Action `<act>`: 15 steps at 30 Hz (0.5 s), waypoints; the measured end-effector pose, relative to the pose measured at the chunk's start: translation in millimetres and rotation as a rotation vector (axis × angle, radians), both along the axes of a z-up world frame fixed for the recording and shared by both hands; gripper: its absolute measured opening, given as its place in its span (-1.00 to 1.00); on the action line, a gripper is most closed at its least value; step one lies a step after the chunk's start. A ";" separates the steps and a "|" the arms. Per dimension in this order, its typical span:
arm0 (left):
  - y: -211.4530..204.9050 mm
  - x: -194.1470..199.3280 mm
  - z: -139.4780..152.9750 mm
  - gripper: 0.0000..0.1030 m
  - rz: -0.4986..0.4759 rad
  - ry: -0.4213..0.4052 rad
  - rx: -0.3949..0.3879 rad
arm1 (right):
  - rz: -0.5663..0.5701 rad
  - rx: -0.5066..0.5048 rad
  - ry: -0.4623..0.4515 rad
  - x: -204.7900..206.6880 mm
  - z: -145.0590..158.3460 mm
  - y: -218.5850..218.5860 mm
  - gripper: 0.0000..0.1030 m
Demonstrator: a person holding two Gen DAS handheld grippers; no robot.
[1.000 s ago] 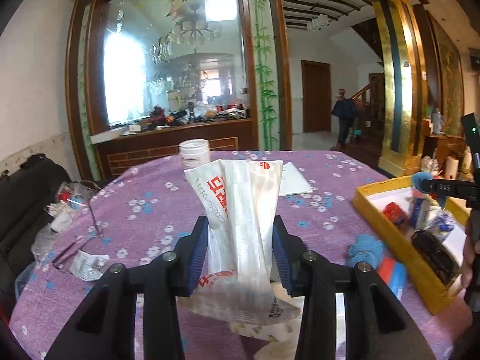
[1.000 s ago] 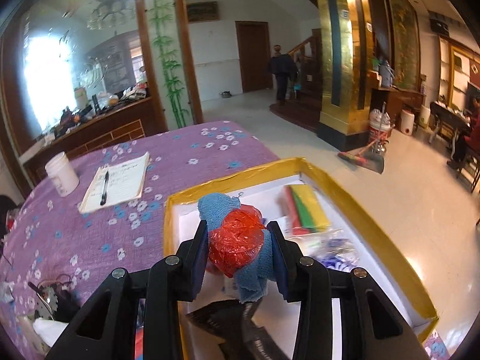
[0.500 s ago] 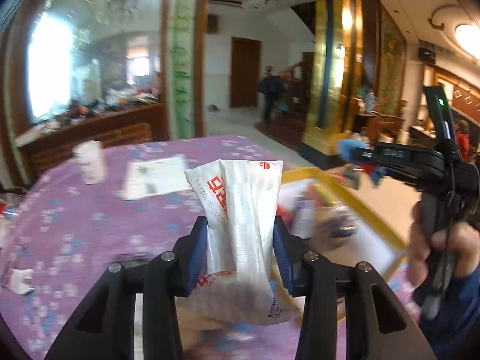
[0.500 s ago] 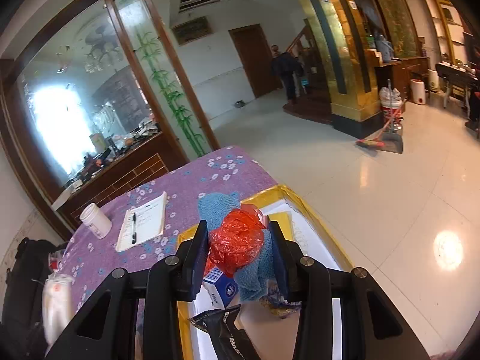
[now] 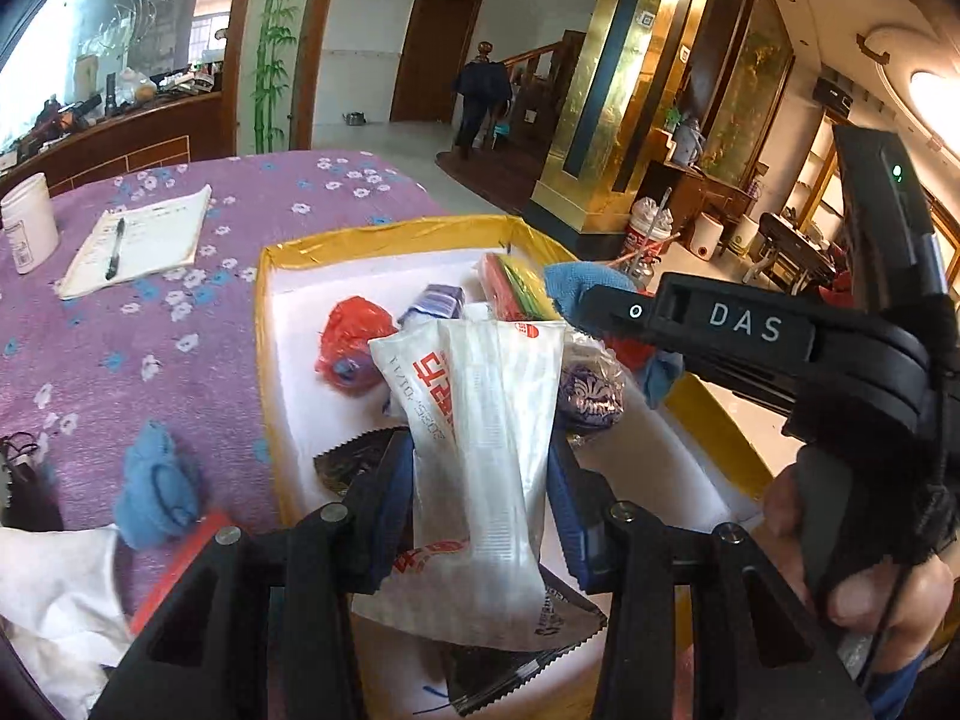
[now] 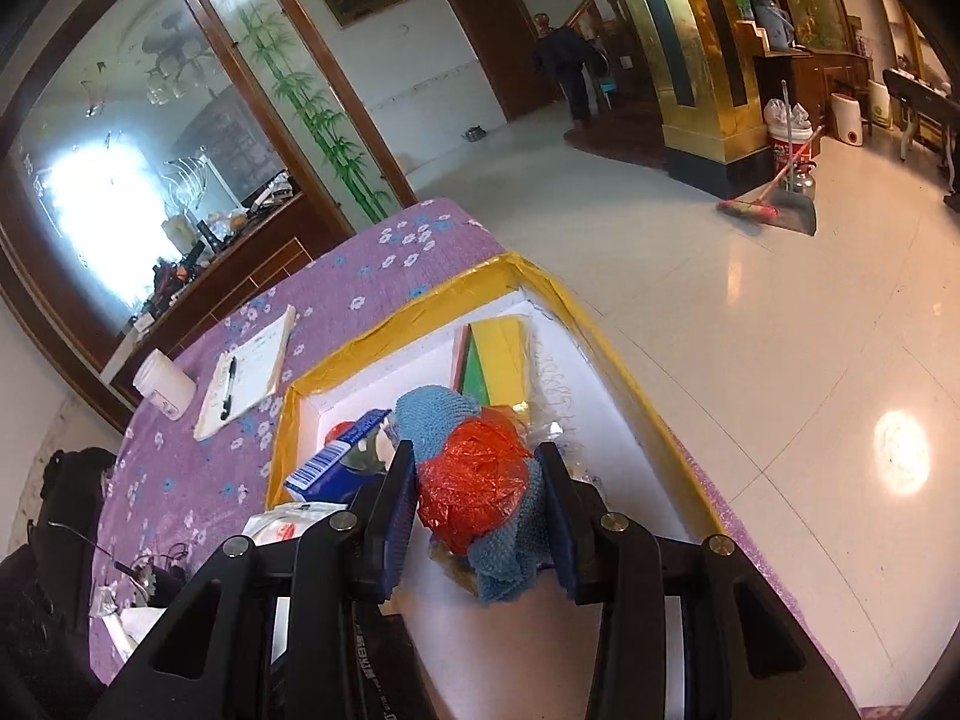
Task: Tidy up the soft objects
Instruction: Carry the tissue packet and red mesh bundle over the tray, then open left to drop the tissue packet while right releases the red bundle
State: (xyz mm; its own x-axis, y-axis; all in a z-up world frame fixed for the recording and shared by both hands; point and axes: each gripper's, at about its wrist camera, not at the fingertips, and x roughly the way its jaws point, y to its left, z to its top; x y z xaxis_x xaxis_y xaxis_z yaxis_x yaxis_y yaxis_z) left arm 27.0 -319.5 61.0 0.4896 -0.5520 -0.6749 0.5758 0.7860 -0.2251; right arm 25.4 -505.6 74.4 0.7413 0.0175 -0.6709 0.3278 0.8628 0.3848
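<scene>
My left gripper (image 5: 480, 474) is shut on a white plastic packet with red print (image 5: 480, 420) and holds it above the near end of the yellow-rimmed white box (image 5: 384, 237). My right gripper (image 6: 477, 495) is shut on a blue knitted cloth with a red plastic ball (image 6: 471, 489), above the same box (image 6: 606, 348). The right gripper also shows in the left wrist view (image 5: 606, 312), over the box's right side. Inside the box lie a red bundle (image 5: 351, 339), a purple patterned pouch (image 5: 588, 396), coloured sheets (image 6: 495, 354) and a blue carton (image 6: 333, 468).
A purple flowered tablecloth (image 5: 198, 324) covers the table. On it are a notepad with a pen (image 5: 138, 237), a white jar (image 5: 27, 222), a blue knitted piece (image 5: 156, 492) and white cloth (image 5: 54, 594). A dark foil packet (image 5: 354, 462) lies in the box.
My left gripper swung right with the packet, from over the table to over the box. My right gripper, still holding the blue and red bundle, rose and tilted above the box.
</scene>
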 end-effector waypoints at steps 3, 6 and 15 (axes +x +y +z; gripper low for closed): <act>-0.8 0.7 -3.7 -0.18 0.002 -0.005 0.011 | 0.016 0.020 0.029 2.5 -5.9 0.4 -0.19; 0.8 1.6 -6.5 -0.18 0.004 -0.008 0.019 | 0.018 0.018 0.046 3.5 -10.0 2.2 -0.19; -1.4 -6.8 -7.9 -0.18 -0.010 -0.047 0.045 | 0.051 0.002 0.099 11.1 -20.7 14.0 -0.14</act>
